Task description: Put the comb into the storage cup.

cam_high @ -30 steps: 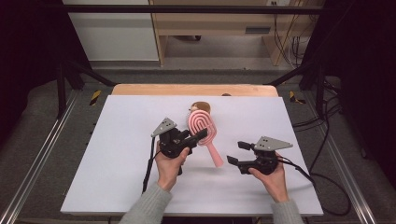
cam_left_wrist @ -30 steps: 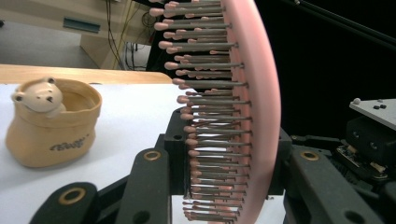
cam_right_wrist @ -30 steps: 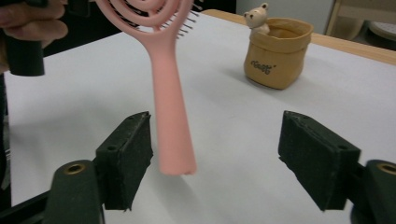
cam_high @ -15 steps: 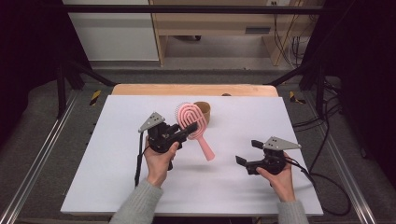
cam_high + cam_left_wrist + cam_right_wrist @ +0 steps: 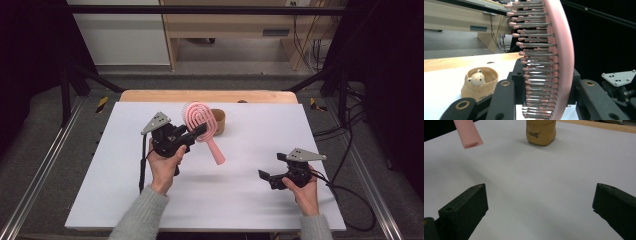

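Risk: we judge the brush (image 5: 202,127) could twist or slip out, since our left gripper (image 5: 192,136) pinches it near the head, across the bristle side, with the whole handle hanging free beyond the jaws.
Second risk: the brush head hangs just in front of the cup (image 5: 218,121); a careless swing toward the table's far edge could knock the cup over.
Left gripper: closed tight on the brush; in the left gripper view the bristles (image 5: 536,62) stand between the jaws, with the pink back (image 5: 564,50) against the right one.
Right gripper: our right gripper (image 5: 267,177) has just been opening; its jaws stand wide with nothing between them, low over the table (image 5: 350,165) near the right edge.
Brush place: lifted off the table, above its middle, toward the far edge.
Long axis: slanted, running from the head at the far side down to the handle end toward the near right.
Pointing: handle end aims at our right gripper; we see its tip in the right gripper view (image 5: 469,135).
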`<move>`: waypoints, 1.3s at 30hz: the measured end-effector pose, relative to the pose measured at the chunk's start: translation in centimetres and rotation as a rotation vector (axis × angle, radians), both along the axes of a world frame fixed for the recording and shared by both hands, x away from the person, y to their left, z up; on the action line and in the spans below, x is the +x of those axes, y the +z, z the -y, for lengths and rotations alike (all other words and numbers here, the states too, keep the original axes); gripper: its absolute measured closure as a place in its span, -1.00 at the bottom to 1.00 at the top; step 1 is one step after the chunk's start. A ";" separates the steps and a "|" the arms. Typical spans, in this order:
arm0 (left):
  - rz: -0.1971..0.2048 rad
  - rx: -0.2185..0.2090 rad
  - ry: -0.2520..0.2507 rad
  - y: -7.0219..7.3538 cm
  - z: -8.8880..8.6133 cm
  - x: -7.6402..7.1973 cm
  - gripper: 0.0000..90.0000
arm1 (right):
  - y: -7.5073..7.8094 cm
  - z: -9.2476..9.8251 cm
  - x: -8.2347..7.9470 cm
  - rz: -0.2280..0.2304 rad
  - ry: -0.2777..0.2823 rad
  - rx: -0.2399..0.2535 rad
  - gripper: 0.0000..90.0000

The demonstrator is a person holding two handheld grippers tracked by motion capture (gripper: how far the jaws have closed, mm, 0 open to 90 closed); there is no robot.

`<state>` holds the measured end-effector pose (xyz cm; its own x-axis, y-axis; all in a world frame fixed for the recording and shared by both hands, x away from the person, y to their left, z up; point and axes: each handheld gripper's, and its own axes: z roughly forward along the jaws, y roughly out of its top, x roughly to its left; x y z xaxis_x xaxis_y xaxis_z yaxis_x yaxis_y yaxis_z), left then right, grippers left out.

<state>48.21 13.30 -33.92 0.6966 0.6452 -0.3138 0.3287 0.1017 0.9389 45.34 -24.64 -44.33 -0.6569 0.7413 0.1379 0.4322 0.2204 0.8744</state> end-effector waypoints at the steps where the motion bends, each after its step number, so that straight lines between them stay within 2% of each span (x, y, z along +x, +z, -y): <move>1: 0.004 0.004 0.000 0.2 -0.1 0.0 0.40 | -0.1 0.1 0.0 0.001 0.004 0.001 -0.99; 17: 0.021 0.017 0.012 1.8 -0.6 0.9 0.40 | -0.8 1.2 -0.2 -0.007 0.007 -0.024 -0.99; 32: 0.029 0.029 0.004 2.9 -0.1 2.0 0.40 | -1.0 1.5 -0.1 -0.011 -0.008 -0.032 -0.99; 36: 0.036 0.049 0.018 2.9 0.2 2.2 0.41 | -1.0 1.4 -0.2 -0.014 0.000 -0.026 -0.99; 39: 0.035 0.045 0.021 2.9 0.4 2.4 0.41 | -1.0 1.4 -0.2 -0.014 0.001 -0.028 -0.99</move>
